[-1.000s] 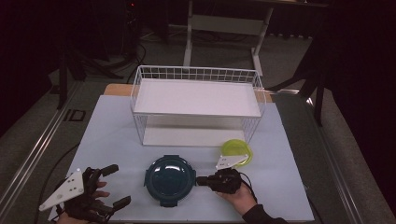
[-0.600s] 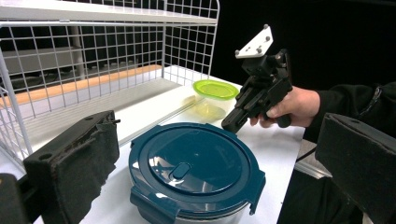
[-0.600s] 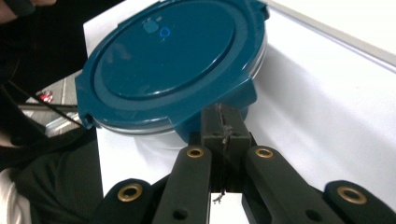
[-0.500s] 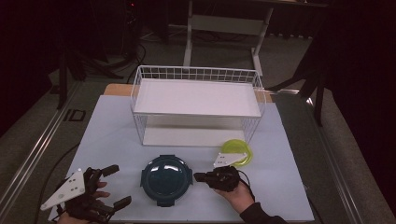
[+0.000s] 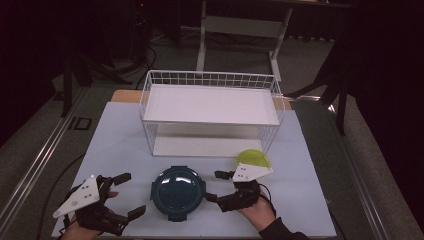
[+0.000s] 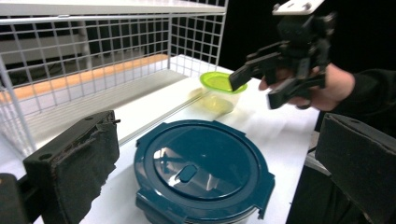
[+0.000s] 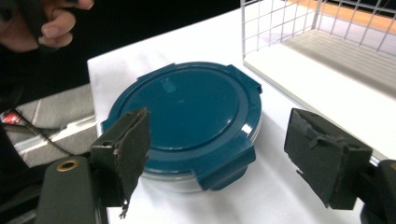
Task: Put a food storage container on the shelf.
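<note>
I hold right gripper [image 5: 220, 186] just beside the round dark-teal lidded plastic container [image 5: 178, 192], jaws just sprung wide, nothing between them | left gripper [image 5: 129, 194] released too, flanking it for a 2-sided approach | container flat on white table [image 5: 120, 145], lid up, no long axis

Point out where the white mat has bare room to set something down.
Free: the mat left of the wire rack, and right of the green-lidded cup. Crowded: the front edge, where both grippers flank the blue container.
</note>
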The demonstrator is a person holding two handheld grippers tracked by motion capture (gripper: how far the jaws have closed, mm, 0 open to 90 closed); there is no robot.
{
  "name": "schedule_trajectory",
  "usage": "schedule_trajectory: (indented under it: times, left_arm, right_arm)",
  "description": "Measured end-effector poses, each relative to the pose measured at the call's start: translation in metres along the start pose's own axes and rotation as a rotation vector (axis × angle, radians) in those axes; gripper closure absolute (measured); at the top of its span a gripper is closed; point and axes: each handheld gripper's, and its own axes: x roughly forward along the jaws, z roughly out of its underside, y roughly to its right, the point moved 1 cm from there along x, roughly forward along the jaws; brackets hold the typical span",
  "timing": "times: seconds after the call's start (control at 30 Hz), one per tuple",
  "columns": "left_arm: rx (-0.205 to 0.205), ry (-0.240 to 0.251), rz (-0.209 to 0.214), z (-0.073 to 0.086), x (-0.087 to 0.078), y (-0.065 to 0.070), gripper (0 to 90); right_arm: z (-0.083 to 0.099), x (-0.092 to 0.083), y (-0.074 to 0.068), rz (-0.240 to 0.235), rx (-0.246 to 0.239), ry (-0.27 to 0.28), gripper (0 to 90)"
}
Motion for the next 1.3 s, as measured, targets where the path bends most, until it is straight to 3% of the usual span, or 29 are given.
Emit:
schedule_trajectory:
  times: [0.07,0.17,0.23,0.3,0.43,0.47,0.5,0.53,0.63,0.67,0.7,0.8,0.87,0.93,1.13,1.3]
  left_arm:
    - [-0.022,-0.025,-0.009,-0.003,0.002,-0.003,0.0]
    - [-0.058,-0.076,-0.022,-0.007,0.007,-0.005,0.0]
    - [-0.099,-0.138,-0.028,-0.008,0.012,-0.008,0.0]
    - [-0.162,-0.192,-0.030,-0.006,0.017,-0.012,0.0]
    - [-0.301,-0.271,-0.037,0.004,0.027,-0.022,0.0]
    - [-0.301,-0.271,-0.037,0.004,0.027,-0.022,0.0]
    - [-0.388,-0.312,-0.017,0.013,0.033,-0.028,0.0]
    - [-0.388,-0.312,-0.017,0.013,0.033,-0.028,0.0]
    - [-0.486,-0.366,0.005,0.025,0.043,-0.037,0.0]
    - [-0.486,-0.366,0.005,0.025,0.043,-0.037,0.0]
    - [-0.541,-0.395,0.010,0.030,0.048,-0.043,0.0]
    - [-0.645,-0.427,0.039,0.037,0.054,-0.053,0.0]
    - [-0.682,-0.450,0.036,0.040,0.057,-0.057,1.6]
    - [-0.734,-0.456,0.061,0.043,0.060,-0.061,4.4]
    - [-0.833,-0.479,0.044,0.052,0.066,-0.068,19.6]
    - [-0.898,-0.481,0.081,0.056,0.068,-0.072,35.6]
  right_arm:
    - [-0.004,-0.004,-0.001,0.017,0.010,0.033,21.8]
    - [-0.010,-0.005,-0.006,0.076,-0.046,0.048,20.0]
    - [-0.011,-0.003,-0.006,0.059,-0.034,0.054,15.9]
    - [-0.012,0.001,-0.002,0.025,0.007,-0.010,15.5]
    - [-0.013,0.003,-0.001,0.034,0.009,0.002,15.4]
    - [-0.013,0.003,-0.001,0.034,0.009,0.002,15.4]
    - [-0.014,0.003,-0.001,0.030,0.014,0.008,15.2]
    - [-0.014,0.003,-0.001,0.030,0.014,0.008,15.2]
    - [-0.015,0.005,0.001,0.043,0.020,-0.010,14.0]
    - [-0.015,0.005,0.001,0.043,0.020,-0.010,14.0]
    - [-0.014,0.005,0.001,0.052,0.030,-0.014,13.6]
    - [-0.012,0.008,0.002,0.050,0.053,-0.026,12.0]
    - [-0.010,0.010,0.003,0.047,0.075,-0.037,11.3]
    - [-0.008,0.011,0.004,0.039,0.099,-0.038,11.0]
    - [-0.004,0.019,0.004,0.046,0.153,-0.052,10.5]
    - [0.000,0.020,0.006,0.045,0.199,-0.057,10.9]
